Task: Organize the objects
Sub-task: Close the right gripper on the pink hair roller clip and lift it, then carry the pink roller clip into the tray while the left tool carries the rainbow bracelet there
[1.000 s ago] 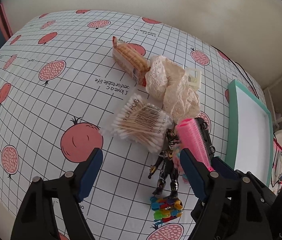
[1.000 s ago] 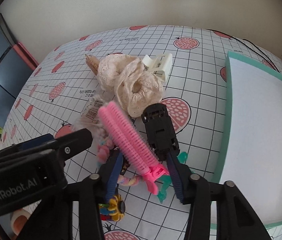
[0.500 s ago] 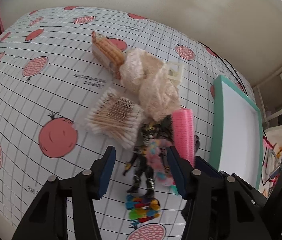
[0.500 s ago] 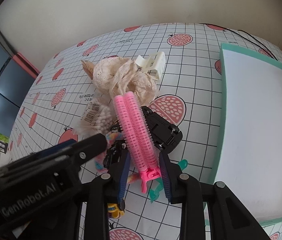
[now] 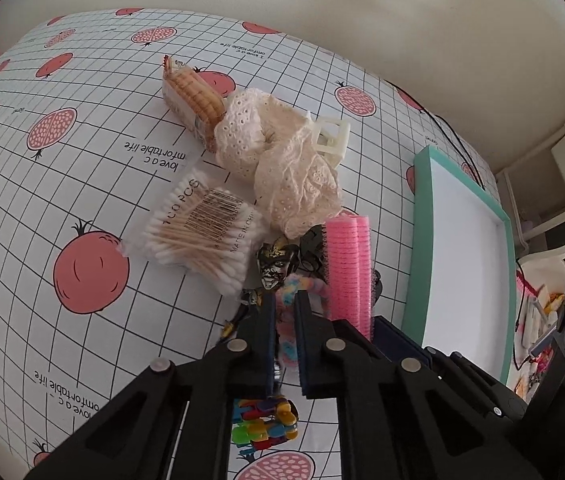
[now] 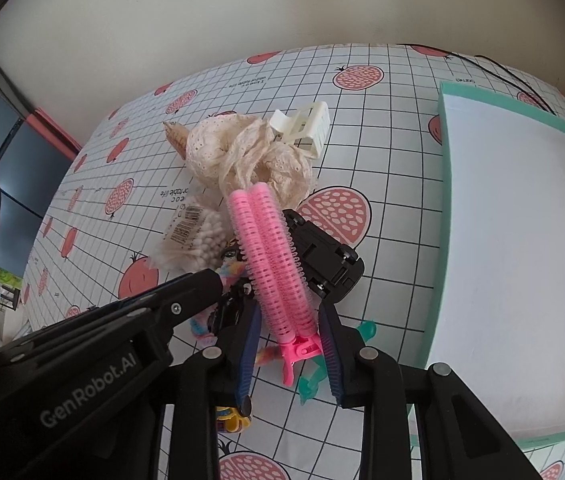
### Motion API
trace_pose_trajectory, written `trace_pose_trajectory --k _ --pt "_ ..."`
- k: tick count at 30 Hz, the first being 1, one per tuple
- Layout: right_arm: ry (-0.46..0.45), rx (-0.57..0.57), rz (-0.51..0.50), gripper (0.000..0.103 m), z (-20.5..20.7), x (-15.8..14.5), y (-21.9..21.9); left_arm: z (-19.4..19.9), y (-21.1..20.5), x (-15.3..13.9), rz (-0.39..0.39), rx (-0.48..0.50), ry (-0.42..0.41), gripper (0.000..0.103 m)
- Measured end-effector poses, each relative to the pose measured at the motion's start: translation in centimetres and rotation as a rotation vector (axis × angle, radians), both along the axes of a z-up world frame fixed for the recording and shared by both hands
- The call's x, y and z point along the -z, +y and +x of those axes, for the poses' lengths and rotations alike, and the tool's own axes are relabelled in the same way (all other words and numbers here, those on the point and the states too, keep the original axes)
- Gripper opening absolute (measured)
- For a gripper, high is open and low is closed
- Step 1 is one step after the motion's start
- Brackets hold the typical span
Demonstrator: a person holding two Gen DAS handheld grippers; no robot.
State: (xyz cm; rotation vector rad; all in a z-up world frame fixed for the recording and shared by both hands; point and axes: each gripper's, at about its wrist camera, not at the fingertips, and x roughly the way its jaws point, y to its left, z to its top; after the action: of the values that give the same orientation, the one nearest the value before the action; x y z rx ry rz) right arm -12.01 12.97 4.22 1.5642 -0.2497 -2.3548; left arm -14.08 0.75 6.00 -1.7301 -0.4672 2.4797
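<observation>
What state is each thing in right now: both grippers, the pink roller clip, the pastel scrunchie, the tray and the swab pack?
left gripper: fingers shut on the pastel scrunchie.
right gripper: fingers shut on the pink roller clip, lifted.
tray: nothing in it.
cotton swab pack: sealed, flat on the tablecloth.
lace scrunchie: lying loose, untouched.

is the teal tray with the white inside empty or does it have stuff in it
Empty, as far as shown: the teal-rimmed white tray has a bare floor in both views, though its far right part is cut off.
</observation>
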Motion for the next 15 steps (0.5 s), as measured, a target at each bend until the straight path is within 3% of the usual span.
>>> trace_pose_trajectory --k 15 --pt "0.114 0.049 -0.098 0.030 1.0 -3.6 2.0 0.8 -0.9 -3.5 0.060 -0.032 0.129 0.008"
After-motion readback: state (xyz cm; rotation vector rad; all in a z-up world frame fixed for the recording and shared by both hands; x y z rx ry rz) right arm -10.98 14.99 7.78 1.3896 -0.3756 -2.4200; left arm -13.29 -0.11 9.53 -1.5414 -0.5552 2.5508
